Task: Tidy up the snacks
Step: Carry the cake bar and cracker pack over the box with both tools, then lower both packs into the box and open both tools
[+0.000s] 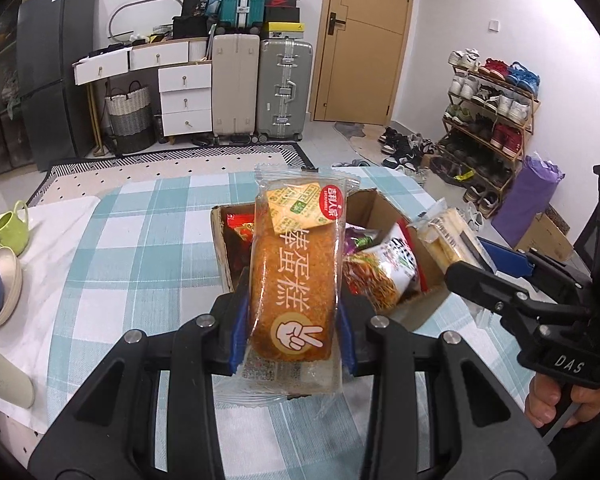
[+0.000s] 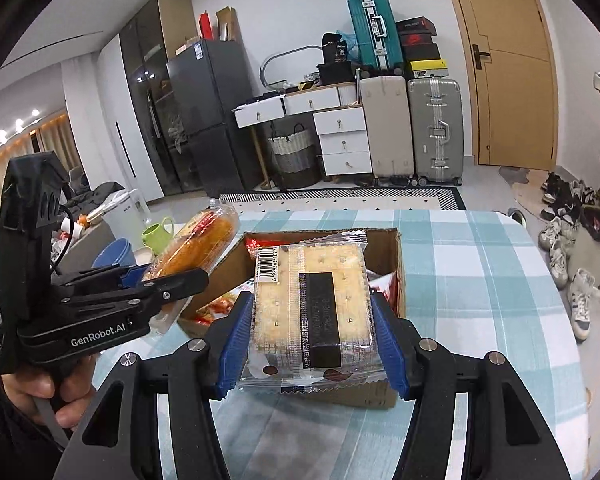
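Left gripper (image 1: 292, 320) clamped on wrapped cake (image 1: 294, 276), long axis pointing away above table (image 1: 140, 240), right gripper (image 2: 310, 332) clamped on cracker pack (image 2: 312, 304) lengthwise over cardboard box (image 2: 396, 240) of snacks

Two wrist-mounted fisheye views look forward and downward along their own gripper fingers, close over the checked tablecloth (image 1: 140, 240). The left faces the cardboard box (image 1: 220, 240) with the door (image 1: 364, 40) beyond; the right looks across the same box towards the fridge (image 2: 208, 120). Each catches the other gripper at its edge.
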Available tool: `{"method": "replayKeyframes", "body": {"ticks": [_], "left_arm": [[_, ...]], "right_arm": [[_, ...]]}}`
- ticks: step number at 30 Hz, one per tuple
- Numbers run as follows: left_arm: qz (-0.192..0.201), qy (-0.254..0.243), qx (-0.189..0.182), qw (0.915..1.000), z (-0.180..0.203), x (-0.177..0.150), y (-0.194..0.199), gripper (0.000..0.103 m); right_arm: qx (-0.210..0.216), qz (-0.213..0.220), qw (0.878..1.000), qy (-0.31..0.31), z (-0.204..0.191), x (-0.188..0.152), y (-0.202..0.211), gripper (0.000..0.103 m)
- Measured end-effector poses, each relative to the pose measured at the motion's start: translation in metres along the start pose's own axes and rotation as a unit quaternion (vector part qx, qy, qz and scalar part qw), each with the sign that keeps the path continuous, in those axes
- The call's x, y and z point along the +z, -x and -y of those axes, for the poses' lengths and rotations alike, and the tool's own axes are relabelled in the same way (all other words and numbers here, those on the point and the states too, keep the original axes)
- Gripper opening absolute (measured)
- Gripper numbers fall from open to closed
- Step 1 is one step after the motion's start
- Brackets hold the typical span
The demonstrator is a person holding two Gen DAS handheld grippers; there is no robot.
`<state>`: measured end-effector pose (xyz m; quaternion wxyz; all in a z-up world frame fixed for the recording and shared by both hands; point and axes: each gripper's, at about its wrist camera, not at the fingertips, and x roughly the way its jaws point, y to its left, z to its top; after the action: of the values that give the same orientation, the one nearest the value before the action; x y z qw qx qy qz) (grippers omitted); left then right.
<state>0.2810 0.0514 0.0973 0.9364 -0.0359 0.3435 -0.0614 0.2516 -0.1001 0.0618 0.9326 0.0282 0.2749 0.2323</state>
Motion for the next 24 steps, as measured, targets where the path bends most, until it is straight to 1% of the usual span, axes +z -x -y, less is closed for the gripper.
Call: {"method": "replayKeyframes", "body": {"ticks": [11,24], "left_arm": [[-0.021,0.001,0.019,0.9996,0.000,0.015,-0.053,0.033],[-0.043,-0.020,0.038,0.9982,0.001,0.016,-0.103,0.033]], "right_arm": [[0.007,-0.027,0.999,0.019,0.007,0.019,-0.038,0.058],[0.001,-0.056,0.998,0.023,0.019,0.020,-0.069,0.059]]}}
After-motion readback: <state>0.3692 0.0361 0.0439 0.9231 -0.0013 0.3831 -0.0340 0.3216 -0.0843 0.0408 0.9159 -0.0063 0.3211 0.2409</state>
